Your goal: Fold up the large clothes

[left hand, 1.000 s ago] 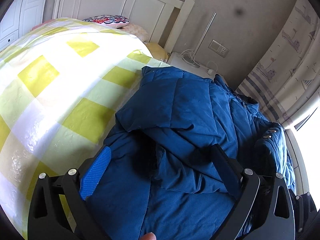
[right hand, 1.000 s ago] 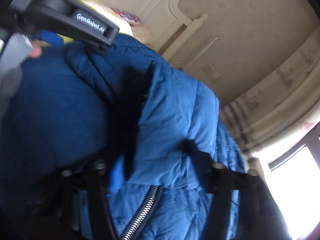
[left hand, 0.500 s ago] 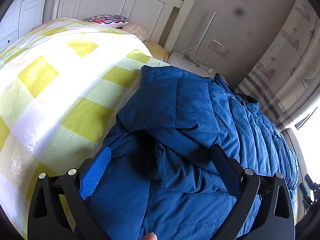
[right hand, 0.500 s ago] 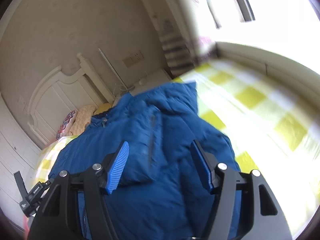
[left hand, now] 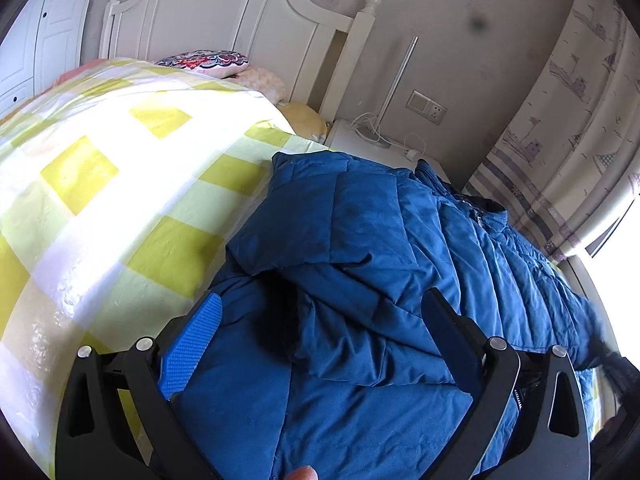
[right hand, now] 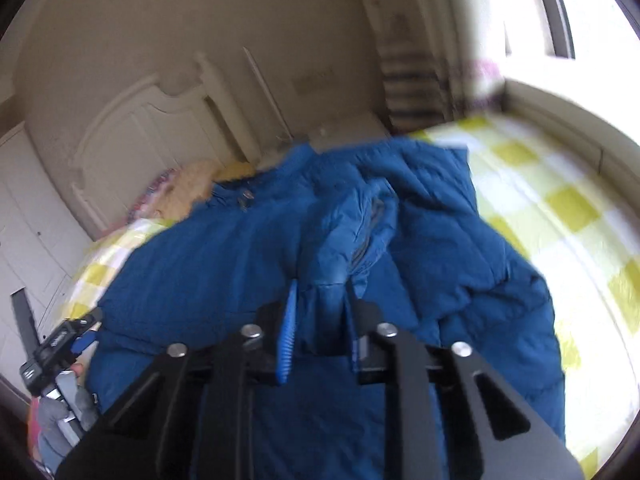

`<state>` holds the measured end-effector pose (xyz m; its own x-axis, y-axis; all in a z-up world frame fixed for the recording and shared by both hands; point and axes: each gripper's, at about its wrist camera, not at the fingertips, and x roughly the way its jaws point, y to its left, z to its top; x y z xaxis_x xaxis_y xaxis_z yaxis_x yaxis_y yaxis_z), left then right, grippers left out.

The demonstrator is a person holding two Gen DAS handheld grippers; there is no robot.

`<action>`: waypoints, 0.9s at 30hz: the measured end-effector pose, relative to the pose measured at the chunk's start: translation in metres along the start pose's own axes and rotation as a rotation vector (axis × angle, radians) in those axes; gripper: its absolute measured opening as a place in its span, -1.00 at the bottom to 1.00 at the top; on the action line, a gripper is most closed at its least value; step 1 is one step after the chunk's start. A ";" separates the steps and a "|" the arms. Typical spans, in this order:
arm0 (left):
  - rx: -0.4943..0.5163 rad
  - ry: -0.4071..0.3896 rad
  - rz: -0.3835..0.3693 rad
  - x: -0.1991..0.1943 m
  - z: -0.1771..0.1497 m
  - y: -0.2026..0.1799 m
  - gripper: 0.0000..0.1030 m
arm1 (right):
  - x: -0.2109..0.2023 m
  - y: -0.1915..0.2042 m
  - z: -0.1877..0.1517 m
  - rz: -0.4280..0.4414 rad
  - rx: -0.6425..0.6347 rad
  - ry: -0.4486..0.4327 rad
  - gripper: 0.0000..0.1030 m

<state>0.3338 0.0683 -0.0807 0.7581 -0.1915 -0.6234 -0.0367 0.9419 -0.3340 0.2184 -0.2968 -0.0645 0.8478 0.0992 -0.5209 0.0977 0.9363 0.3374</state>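
Note:
A large blue puffer jacket [left hand: 380, 220] lies on the bed, its near part folded over itself. My left gripper [left hand: 320, 320] hangs just above that folded part, open, with its fingers wide apart and nothing pinched. In the right wrist view the jacket [right hand: 220, 272] spreads across the cover. My right gripper [right hand: 320, 304] is closing, its jaws nearly together, and its pads pinch a raised fold of the jacket's edge near the zipper. The left gripper [right hand: 60, 340] shows small at that view's left edge.
The bed has a yellow-and-white checked cover [left hand: 100, 180] and a white headboard [left hand: 224, 12] with pillows [left hand: 204, 60]. A white nightstand [left hand: 360, 136] with cables stands beside it. A patterned curtain [left hand: 560, 120] and a bright window [right hand: 560, 8] lie beyond the jacket.
The right gripper rolled and swung round to the jacket's other side, then narrowed its jaws from wide apart onto a fold. The raised right edge of the jacket dropped flat. The left gripper stayed put.

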 end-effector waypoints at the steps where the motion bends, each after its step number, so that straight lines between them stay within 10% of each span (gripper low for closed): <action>1: 0.001 -0.006 -0.003 -0.001 0.000 0.000 0.87 | -0.010 0.007 0.005 0.000 -0.023 -0.036 -0.69; 5: 0.038 -0.053 -0.016 -0.011 -0.001 -0.007 0.87 | -0.015 0.008 0.016 -0.039 -0.052 -0.075 -0.71; 9: 0.025 -0.019 -0.016 -0.004 0.001 -0.004 0.87 | 0.038 -0.027 0.003 -0.113 0.014 0.119 -0.59; 18: 0.032 -0.009 -0.008 -0.002 0.000 -0.004 0.88 | -0.006 0.043 0.028 -0.164 -0.230 -0.099 -0.17; 27: 0.034 -0.017 0.008 -0.004 0.000 -0.007 0.91 | 0.096 0.042 0.016 -0.258 -0.280 0.164 0.00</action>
<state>0.3310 0.0630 -0.0754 0.7687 -0.1791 -0.6140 -0.0215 0.9522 -0.3046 0.3118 -0.2531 -0.0877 0.7173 -0.1198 -0.6864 0.1313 0.9907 -0.0356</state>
